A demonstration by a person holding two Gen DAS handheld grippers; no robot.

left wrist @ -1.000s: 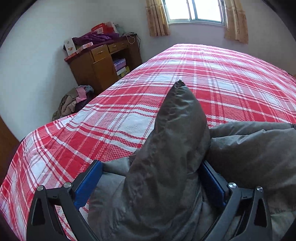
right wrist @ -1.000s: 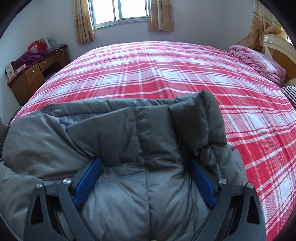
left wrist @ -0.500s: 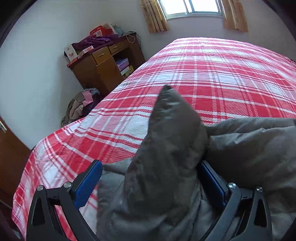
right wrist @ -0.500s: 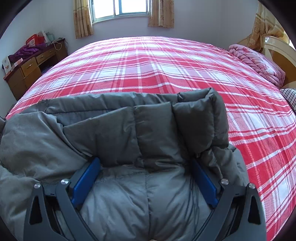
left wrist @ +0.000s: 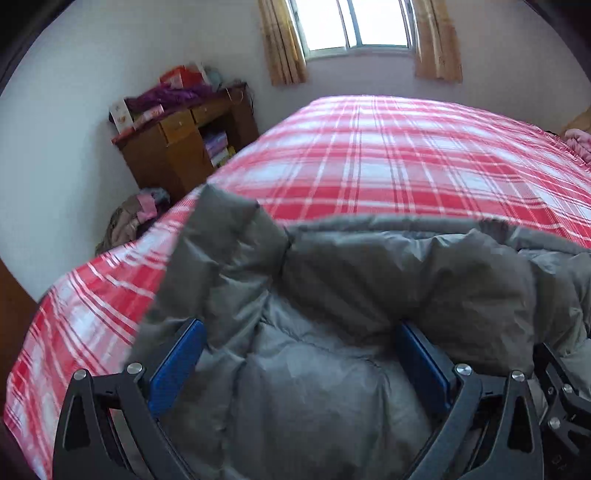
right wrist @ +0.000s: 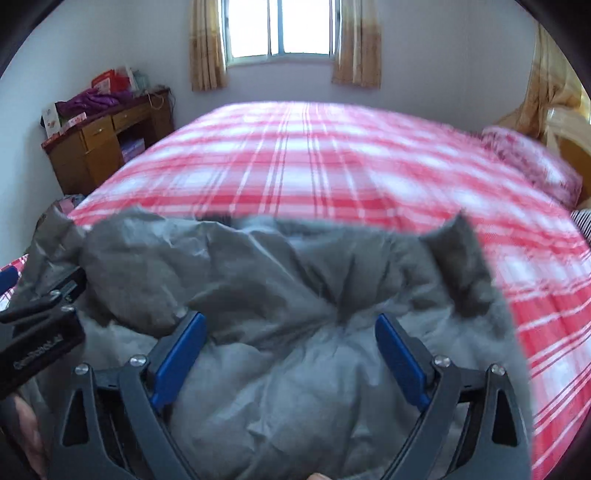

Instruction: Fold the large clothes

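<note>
One bed (left wrist: 406, 155), covered by a red-and-white plaid sheet, fills most of both views. One grey padded jacket (left wrist: 332, 295) lies bunched on the near edge of the bed, directly ahead of both cameras.

One wooden desk (left wrist: 184, 147) stands against the far left wall, its top piled with purple fabric and boxes. One window (right wrist: 277, 29) sits in the far wall between two tan curtains. One heap of clothes (left wrist: 129, 218) lies on the floor beside the desk.

Two grippers. Left gripper (left wrist: 299, 365): blue pads set wide apart with a thick fold of jacket filling the gap between them; whether they press it cannot be told. Right gripper (right wrist: 291, 354): the same stance, jacket bulging between spread blue pads, grip likewise unclear.

Right wrist view only: one pink patterned pillow (right wrist: 535, 162) at the far right of the bed, a pale headboard (right wrist: 565, 122) behind it, and the left gripper's black body at the left edge. Left wrist view only: part of the right gripper's frame at lower right.
</note>
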